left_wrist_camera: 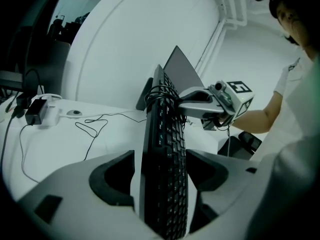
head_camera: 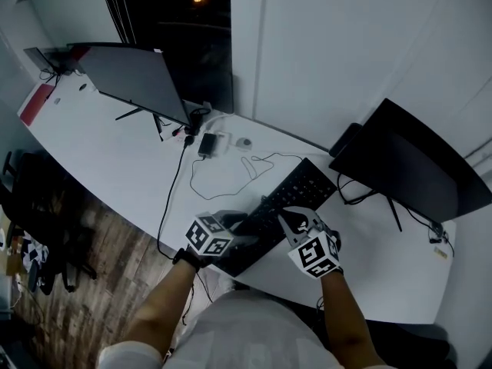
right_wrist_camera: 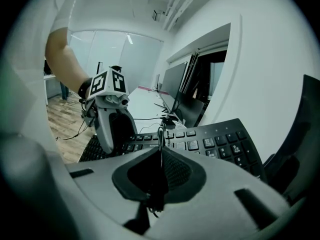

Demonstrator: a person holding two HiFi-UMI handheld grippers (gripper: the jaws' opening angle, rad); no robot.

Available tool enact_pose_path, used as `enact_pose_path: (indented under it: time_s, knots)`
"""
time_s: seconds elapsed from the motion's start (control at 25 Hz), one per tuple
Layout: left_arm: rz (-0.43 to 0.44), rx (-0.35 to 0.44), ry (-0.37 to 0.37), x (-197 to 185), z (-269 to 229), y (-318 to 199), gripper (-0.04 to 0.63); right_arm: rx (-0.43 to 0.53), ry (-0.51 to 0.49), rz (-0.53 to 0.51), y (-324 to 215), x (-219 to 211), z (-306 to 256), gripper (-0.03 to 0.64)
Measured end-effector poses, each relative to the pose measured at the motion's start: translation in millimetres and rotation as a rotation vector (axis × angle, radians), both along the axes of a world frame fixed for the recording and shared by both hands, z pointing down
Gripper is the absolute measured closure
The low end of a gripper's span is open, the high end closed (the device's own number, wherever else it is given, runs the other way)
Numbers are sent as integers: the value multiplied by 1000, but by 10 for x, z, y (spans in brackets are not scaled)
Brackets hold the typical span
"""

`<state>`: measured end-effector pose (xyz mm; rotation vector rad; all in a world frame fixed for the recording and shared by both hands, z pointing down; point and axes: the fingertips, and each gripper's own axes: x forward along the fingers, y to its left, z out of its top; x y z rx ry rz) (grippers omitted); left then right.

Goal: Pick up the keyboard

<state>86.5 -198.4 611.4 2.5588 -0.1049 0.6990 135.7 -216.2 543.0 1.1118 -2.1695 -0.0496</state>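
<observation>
Over desk (head_camera: pixel 115 152), left gripper (left_wrist_camera: pixel 162 184) clamped keyboard (head_camera: pixel 301 189), right gripper (right_wrist_camera: pixel 160 176) pinched its cable (right_wrist_camera: pixel 160 134); lifting step; next needs level raise.

We find no word, brand or number that we can read. On the keyboard (right_wrist_camera: pixel 210 141) the key legends and a line of print among the upper keys show only as pale marks, too small and blurred. The left cube (head_camera: pixel 207 237) and the right cube (head_camera: pixel 314 254), at the keyboard's near end, bear black-and-white square marker patterns, not letters.
</observation>
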Motion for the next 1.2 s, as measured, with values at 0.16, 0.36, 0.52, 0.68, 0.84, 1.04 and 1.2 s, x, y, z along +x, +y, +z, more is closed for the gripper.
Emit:
enact_pose_path:
  time_s: [0.16,0.36,0.52,0.68,0.84,1.04,1.2]
  knots:
    - [30,-11,2,19,-6,47,298,12,6,-9,26,-54,-63,597]
    - [61,-26,0,27,30,98,299,23,16,-30,34,-139,-124,597]
    - [100,-35,2,57,38,162,299,26,28,-56,50,-215,-167,597]
    - [133,-32,13,106,14,167,304,27,38,-85,41,-297,-181,597]
    - [169,-40,29,134,-9,198,382,28,49,-99,11,-358,-188,597]
    - [171,-85,56,138,-33,203,414,30,56,-109,-19,-372,-197,597]
    - [169,-131,74,140,-52,220,463,32,68,-118,-27,-361,-179,597]
